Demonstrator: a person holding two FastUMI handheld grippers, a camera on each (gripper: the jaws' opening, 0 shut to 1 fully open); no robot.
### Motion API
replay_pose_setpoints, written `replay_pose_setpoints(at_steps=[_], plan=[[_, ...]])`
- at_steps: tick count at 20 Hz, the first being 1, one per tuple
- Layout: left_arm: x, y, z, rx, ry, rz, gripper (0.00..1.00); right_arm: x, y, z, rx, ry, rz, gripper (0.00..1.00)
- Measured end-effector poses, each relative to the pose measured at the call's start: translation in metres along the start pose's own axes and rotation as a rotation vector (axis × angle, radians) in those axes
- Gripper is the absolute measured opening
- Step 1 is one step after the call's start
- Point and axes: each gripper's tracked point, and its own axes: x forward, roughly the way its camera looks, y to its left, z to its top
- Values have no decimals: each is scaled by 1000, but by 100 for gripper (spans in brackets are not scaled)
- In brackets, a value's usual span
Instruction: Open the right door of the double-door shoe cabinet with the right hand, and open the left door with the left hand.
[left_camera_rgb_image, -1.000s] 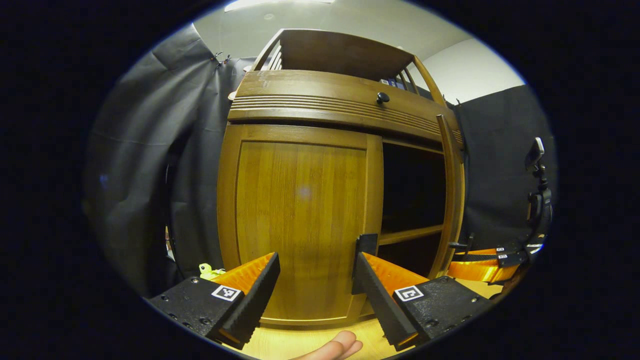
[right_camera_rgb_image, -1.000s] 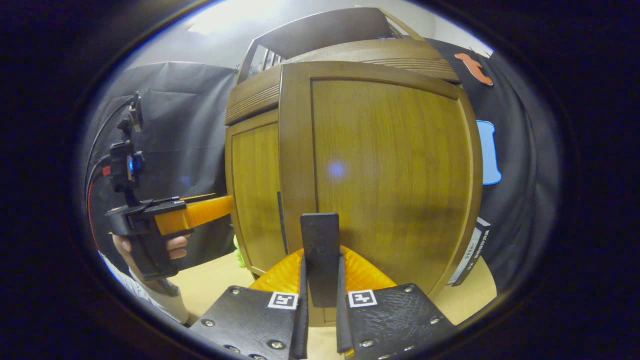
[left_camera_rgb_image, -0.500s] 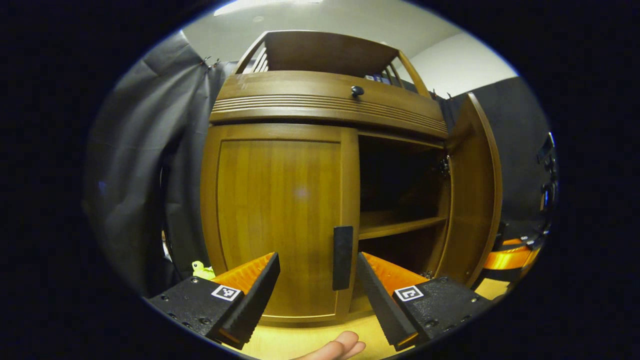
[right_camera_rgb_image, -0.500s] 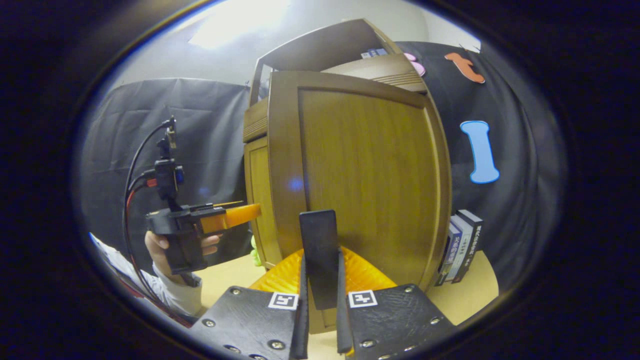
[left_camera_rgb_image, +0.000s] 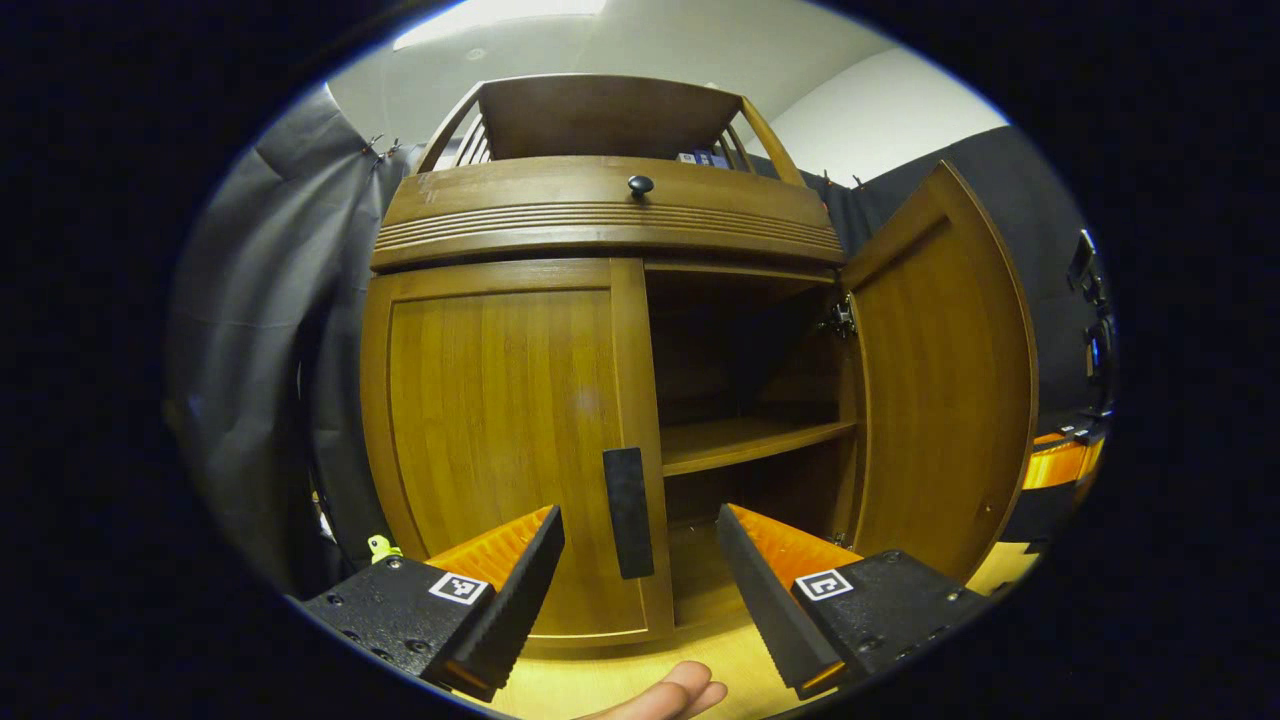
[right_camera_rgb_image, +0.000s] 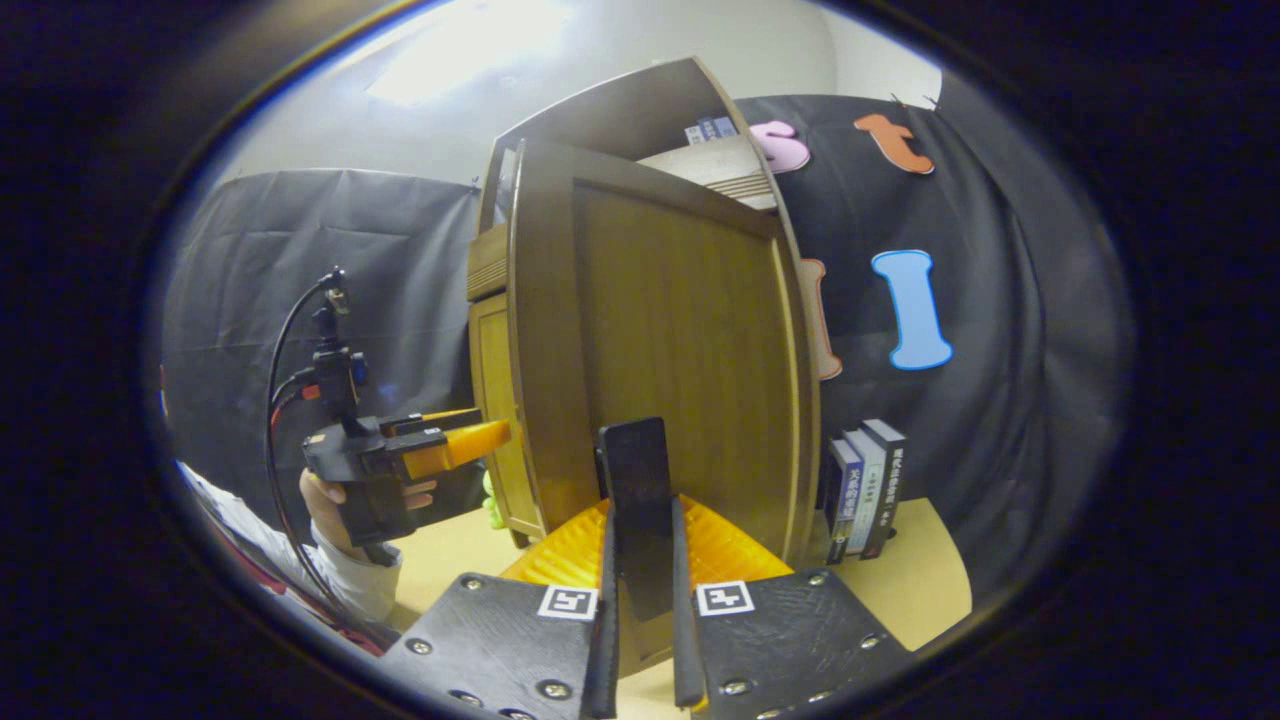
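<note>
A: We note the left gripper (left_camera_rgb_image: 640, 590) level, aimed straight at the shoe cabinet (left_camera_rgb_image: 600, 215), fingers spread wide. The black handle (left_camera_rgb_image: 628, 512) of the left door (left_camera_rgb_image: 500, 440) stands between them, farther off and untouched; that door is shut.

B: We see the right gripper (right_camera_rgb_image: 640, 610) clamped on the right door's handle (right_camera_rgb_image: 635, 500), both fingers pressing its sides. The right door (right_camera_rgb_image: 680, 350) is swung wide, baring the inner shelf (left_camera_rgb_image: 750, 440).

A: Writing?

B: Square coded markers (right_camera_rgb_image: 567, 602) on the fingers. Books (right_camera_rgb_image: 865, 485) stand on the counter (right_camera_rgb_image: 920, 580) beside the cabinet; we cannot read their spines.

A: The left hand (right_camera_rgb_image: 335, 500) grips its tool's handle from below.
</note>
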Motion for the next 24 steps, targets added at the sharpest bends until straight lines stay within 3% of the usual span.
replay_pose_setpoints(at_steps=[5,9,10,13,17,20,21,24], plan=[[1,2,0,-26,-1,5,95,-16,-34,5,-16,-13,-99,21],[6,5,-6,-36,13,19,96,-25,-82,11,-26,-27,-254,21],[7,6,-8,-38,18,23,96,-27,-87,12,-27,-30,-270,15],[11,6,-14,-53,33,27,96,-32,-97,15,-37,-48,-301,15],[20,-5,-15,-69,30,-27,96,-41,-108,16,-73,-66,-357,15],[31,8,-4,-80,-16,32,96,-49,-117,18,-128,-75,-422,33],[35,12,-1,-87,-17,49,96,-55,-120,18,-124,-71,-447,35],[50,12,5,-119,-17,53,96,-90,-130,29,-147,-86,-549,72]])
